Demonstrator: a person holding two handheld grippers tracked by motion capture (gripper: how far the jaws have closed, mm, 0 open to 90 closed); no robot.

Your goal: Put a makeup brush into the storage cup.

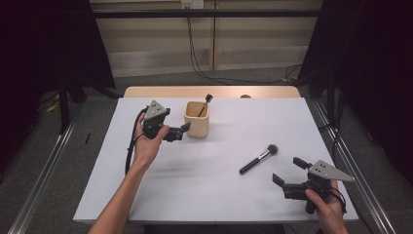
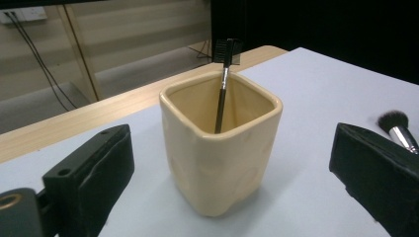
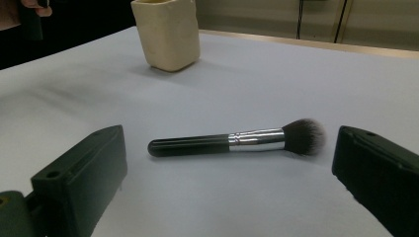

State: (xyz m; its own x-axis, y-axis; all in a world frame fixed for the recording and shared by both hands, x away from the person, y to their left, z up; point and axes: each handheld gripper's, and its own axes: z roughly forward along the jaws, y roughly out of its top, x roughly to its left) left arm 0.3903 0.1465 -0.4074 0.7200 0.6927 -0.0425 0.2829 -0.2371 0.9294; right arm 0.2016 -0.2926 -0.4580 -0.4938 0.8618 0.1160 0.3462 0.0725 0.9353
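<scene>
Two brushes and one cup are present: a slim brush (image 2: 223, 94) stands inside the cream cup (image 1: 197, 119), and a powder brush (image 1: 258, 159) lies flat on the white table (image 1: 204, 195), well apart from the cup on its near right. The left gripper (image 1: 181, 130), jaws apart, hovers just beside the cup without touching it. The right gripper (image 1: 288, 171), jaws likewise apart, faces the powder brush from the side away from the cup. The step in hand appears to be grasping this brush; closing squarely across its black handle, not the bristles, should prevent rolling.
</scene>
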